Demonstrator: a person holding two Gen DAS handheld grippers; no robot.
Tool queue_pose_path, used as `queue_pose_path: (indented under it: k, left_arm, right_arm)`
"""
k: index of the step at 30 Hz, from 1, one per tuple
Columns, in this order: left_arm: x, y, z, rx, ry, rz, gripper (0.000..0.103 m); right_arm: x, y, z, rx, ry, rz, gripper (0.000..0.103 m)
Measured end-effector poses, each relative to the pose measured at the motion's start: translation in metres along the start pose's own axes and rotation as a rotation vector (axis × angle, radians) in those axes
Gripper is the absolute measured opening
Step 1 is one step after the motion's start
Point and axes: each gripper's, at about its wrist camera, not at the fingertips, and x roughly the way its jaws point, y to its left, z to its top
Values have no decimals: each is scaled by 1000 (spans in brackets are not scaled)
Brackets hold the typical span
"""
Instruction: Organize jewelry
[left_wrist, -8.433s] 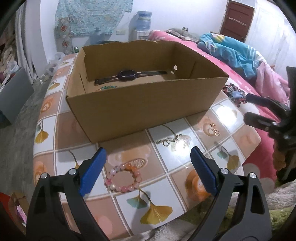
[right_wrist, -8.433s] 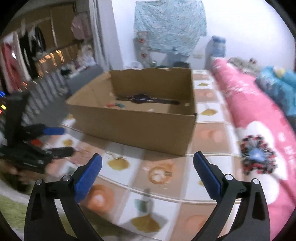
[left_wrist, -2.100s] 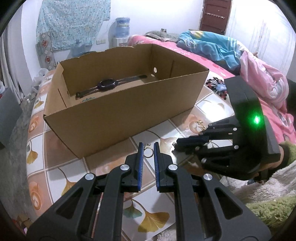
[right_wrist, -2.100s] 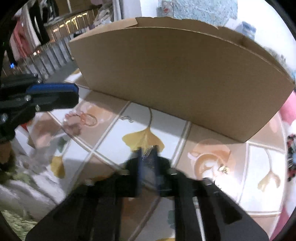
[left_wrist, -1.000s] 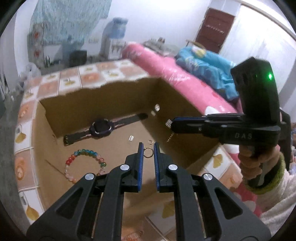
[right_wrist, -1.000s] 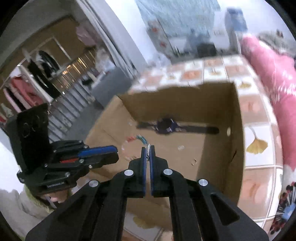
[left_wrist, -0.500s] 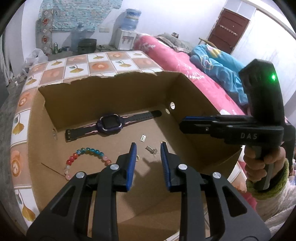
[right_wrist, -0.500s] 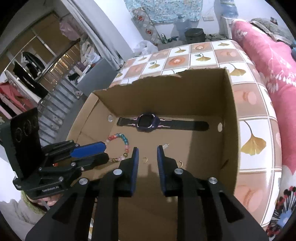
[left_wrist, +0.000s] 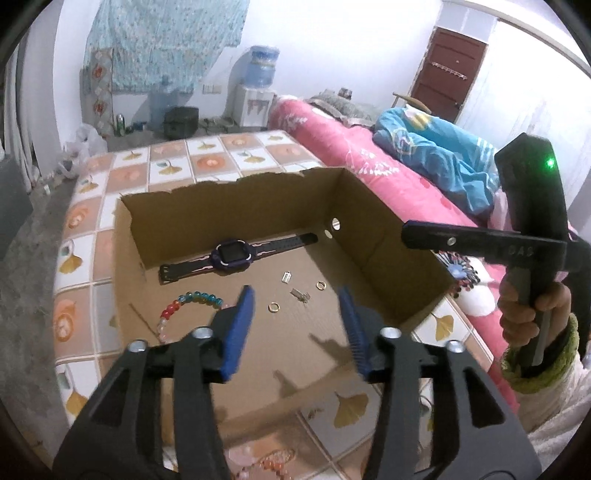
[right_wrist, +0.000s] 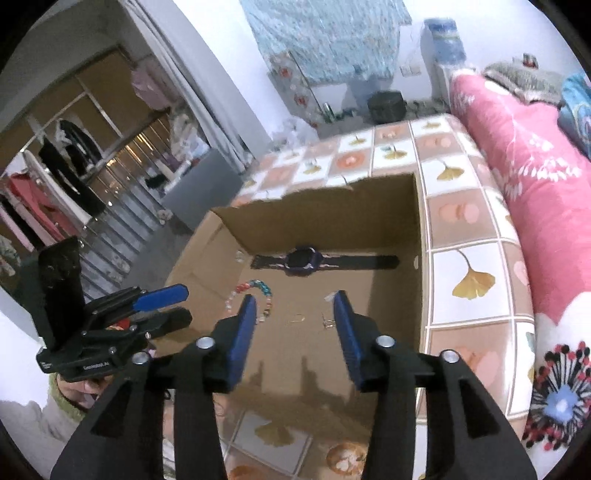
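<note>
Cardboard box (left_wrist: 388, 258) is set on tiled table (left_wrist: 207, 162) beside pink bed (left_wrist: 369, 162). Inside are laid a watch (left_wrist: 232, 256), bead bracelet (left_wrist: 192, 301), gold rings (left_wrist: 273, 307) & small charms (left_wrist: 300, 295). Left gripper (left_wrist: 295, 325) & right gripper (right_wrist: 295, 332) are held over box, jaws just opened partway, nothing between.

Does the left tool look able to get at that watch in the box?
Probably yes. The box is open on top, the watch lies bare by the far wall, and the left tool hangs open over the box with nothing between.
</note>
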Motion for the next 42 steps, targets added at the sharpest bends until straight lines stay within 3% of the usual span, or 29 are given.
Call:
queue_pose_path:
  k: [7,13,17,22,29,36,42]
  left_arm:
    - [-42,-17,-25,52,-39,1,76]
    - [-52,-30,-52,88,-8,-22,85]
    - [-45,-40,-76,116,41,-18,85]
    - [-21,-47,-105,76,101,-46,87]
    - [22,-42,-131,81,158,102,87]
    - [37,-30,-131,58,145,91,87]
    - [51,-25,-127,43,172,74,59]
  right_arm:
    - [-49,8,-31,-24,-97,20,52]
    - [-81,4,-65,-27,-165,-30,54]
    - [-87,-4,-85,11,-150,-55,54]
    - [-68,-15,-115,62,-48,-63,54]
    - [-26,-18,-152,78,107,-140,52]
    - [-8,-15,-164,46,129,-212,51]
    - [-3,-15,-169,38,128,-233,51]
